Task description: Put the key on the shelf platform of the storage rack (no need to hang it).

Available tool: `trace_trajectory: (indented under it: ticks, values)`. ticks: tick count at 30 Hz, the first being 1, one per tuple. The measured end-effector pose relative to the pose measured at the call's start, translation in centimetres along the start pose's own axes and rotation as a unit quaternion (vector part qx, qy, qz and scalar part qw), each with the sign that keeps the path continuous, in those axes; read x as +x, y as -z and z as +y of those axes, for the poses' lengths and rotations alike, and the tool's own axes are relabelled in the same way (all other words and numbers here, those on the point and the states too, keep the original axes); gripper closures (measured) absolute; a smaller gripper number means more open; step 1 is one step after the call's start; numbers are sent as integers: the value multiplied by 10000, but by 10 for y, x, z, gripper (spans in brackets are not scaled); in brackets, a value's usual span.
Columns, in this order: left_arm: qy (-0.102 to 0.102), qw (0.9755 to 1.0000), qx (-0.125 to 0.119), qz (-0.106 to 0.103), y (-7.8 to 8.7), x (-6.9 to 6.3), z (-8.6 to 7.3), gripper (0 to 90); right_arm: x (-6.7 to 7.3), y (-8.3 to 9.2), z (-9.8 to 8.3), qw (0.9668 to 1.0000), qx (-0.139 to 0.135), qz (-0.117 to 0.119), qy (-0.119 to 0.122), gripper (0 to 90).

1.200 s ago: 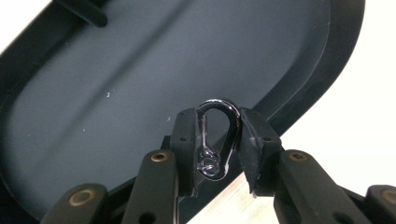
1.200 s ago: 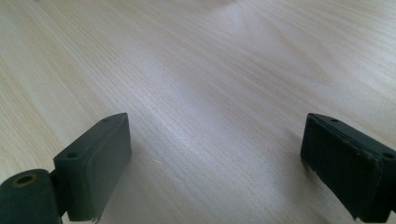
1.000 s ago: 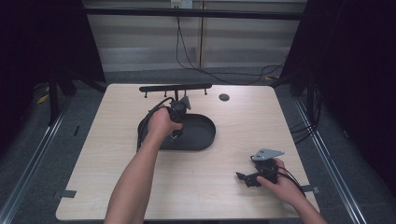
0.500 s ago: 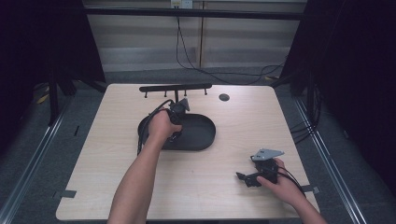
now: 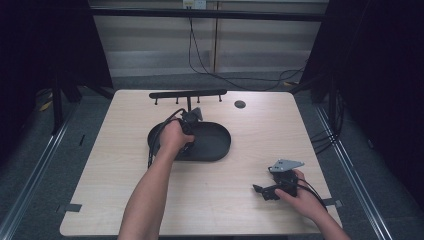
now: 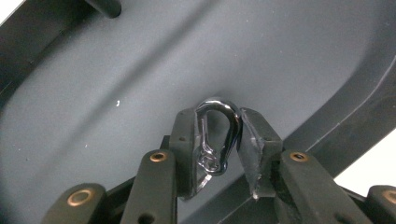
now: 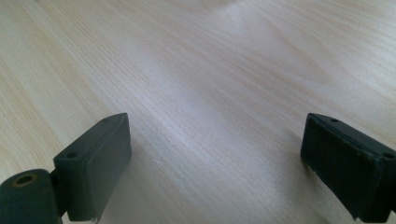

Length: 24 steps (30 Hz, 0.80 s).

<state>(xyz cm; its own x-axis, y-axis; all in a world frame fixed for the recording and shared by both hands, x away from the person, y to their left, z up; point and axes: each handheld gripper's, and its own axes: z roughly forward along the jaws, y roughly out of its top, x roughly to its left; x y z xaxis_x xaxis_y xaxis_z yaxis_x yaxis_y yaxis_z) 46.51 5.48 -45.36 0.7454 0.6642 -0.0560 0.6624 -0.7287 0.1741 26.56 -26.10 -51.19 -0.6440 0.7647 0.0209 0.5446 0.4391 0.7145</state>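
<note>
Your left gripper [image 6: 217,140] pinches a silver clip [image 6: 215,137] between its pads, just over the dark tray [image 5: 220,145]; it has barely shifted, so the lift isn't begun. Your right gripper [image 7: 215,163] rests wide, nothing between.

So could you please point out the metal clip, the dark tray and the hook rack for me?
metal clip [image 6: 215,135], left gripper view, its silver loop.
dark tray [image 5: 217,142], high view, its bare floor.
hook rack [image 5: 187,93], high view, its top bar.

black fingers [image 7: 93,168] with brass-coloured rivets, bare forearms.
</note>
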Motion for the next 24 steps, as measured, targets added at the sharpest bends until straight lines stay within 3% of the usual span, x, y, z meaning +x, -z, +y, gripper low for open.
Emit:
trace_trajectory:
  ticks: [23, 24]
  values:
    - [193, 9995, -229, -39, 8, -2, -13, 511, 0, 0, 0, 10000, 1, -4, -1, 84]
    - [55, 9997, -220, -51, 8, 0, -14, 509, 0, 0, 0, 10000, 2, -4, -2, 85]
